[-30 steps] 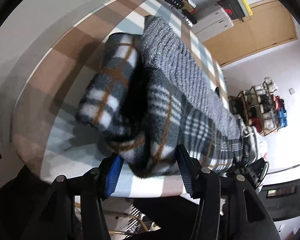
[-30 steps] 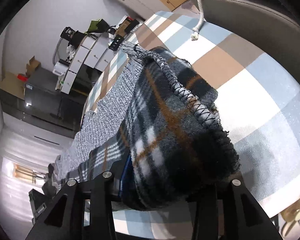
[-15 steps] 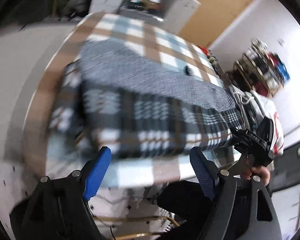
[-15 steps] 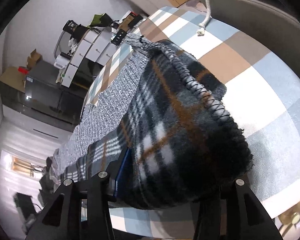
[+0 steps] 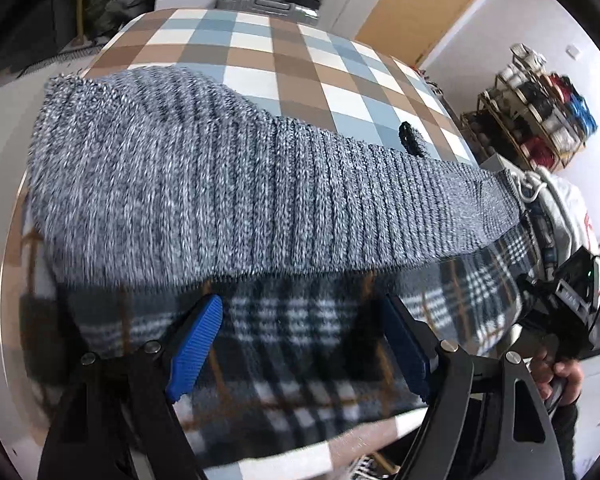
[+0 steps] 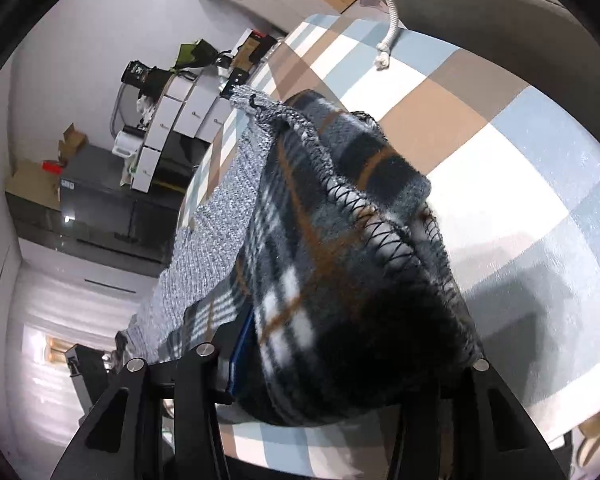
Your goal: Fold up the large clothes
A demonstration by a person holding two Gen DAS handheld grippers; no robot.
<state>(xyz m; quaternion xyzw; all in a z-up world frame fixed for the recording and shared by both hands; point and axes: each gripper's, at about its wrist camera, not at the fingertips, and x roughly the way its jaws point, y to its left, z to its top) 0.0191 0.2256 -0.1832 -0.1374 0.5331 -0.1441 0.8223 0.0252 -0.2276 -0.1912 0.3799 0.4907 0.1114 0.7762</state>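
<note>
Item: plaid fleece garment (image 5: 300, 344), dark grey, white and brown check, lying folded along the near edge of the worktop (image 5: 260, 52); its black overlock-stitched hem (image 6: 364, 216) shows in the right wrist view. A grey marled rib-knit layer (image 5: 204, 184) lies on top of it, covering its far half, from 9 o'clock to 3 o'clock in the left wrist view.

Left gripper (image 5: 300, 344): jaws spread wide over the plaid, blue ribbed pads (image 5: 196, 344) clear of the cloth on both sides; nothing gripped. The jaws have just been opening, with plaid lying beneath the gap.

Right gripper (image 6: 340, 364): a thick bunched end of the plaid fills the space between the jaws, one blue pad against the cloth at 7 o'clock, the other hidden by the fleece. The jaws have just been opening; whether they still pinch cannot be told.

Support: worktop covered by a checked cloth of brown, pale blue and white squares.

Surroundings: white cord (image 6: 388, 20) at 1 o'clock in the right wrist view; a person's hand (image 5: 560, 376) on the other gripper's handle at 4 o'clock in the left wrist view; wire rack (image 5: 532, 116) at 2 o'clock; white drawer units (image 6: 180, 120) at 10 o'clock in the right wrist view.
</note>
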